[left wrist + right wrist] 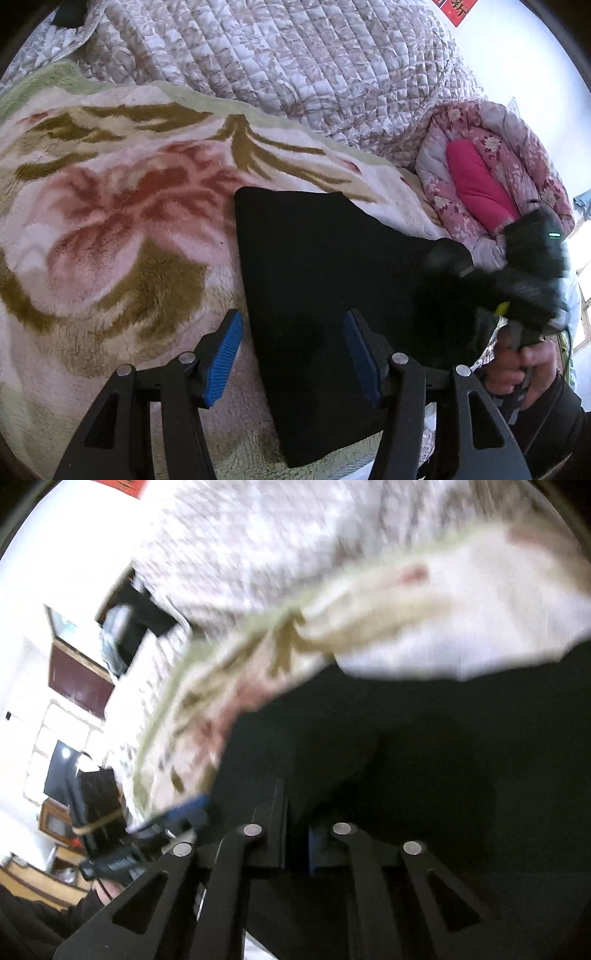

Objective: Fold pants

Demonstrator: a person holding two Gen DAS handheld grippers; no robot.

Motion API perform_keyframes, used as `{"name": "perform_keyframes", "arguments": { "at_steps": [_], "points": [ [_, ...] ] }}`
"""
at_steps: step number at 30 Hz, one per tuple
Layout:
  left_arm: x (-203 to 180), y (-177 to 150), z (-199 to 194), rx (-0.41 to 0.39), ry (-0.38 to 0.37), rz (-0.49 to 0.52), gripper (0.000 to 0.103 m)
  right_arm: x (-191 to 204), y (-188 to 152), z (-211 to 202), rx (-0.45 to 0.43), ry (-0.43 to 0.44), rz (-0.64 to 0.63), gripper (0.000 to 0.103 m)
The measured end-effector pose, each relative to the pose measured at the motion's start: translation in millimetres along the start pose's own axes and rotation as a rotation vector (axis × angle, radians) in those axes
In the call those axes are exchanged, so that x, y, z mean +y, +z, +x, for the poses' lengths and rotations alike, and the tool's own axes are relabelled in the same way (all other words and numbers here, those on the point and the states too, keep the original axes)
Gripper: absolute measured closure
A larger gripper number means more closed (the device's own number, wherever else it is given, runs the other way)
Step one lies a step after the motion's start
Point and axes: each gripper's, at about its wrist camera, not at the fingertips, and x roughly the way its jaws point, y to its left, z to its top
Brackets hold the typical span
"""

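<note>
Pants (325, 280), one black pair, lie partly folded on the flowered blanket (110, 221) covering the bed. Left tongs (291, 350) stand apart, straddling the near left edge without pressing it. Right tongs (295, 834) are drawn together, apparently on dark cloth at the right side. Judged mid-fold; next, the left must clamp its edge so both can carry it over. Two tongs, one blanket.
</note>
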Motion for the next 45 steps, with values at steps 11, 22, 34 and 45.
{"name": "perform_keyframes", "arguments": {
  "at_steps": [11, 22, 34, 45],
  "points": [
    [-4, -8, -3, 0.005, -0.002, 0.014, 0.043, -41, -32, -6, 0.054, -0.119, 0.187, 0.081],
    [-23, -16, 6, 0.045, 0.029, 0.067, 0.064, -40, -25, 11, 0.155, -0.156, 0.16, 0.101],
    [-10, -20, -7, 0.051, 0.029, 0.03, 0.087, -44, -35, -17, 0.057, -0.111, 0.245, 0.069],
    [-6, -20, -2, 0.064, 0.027, 0.017, 0.087, -55, 22, 10, 0.04, 0.001, 0.274, 0.101]
  ]
}}
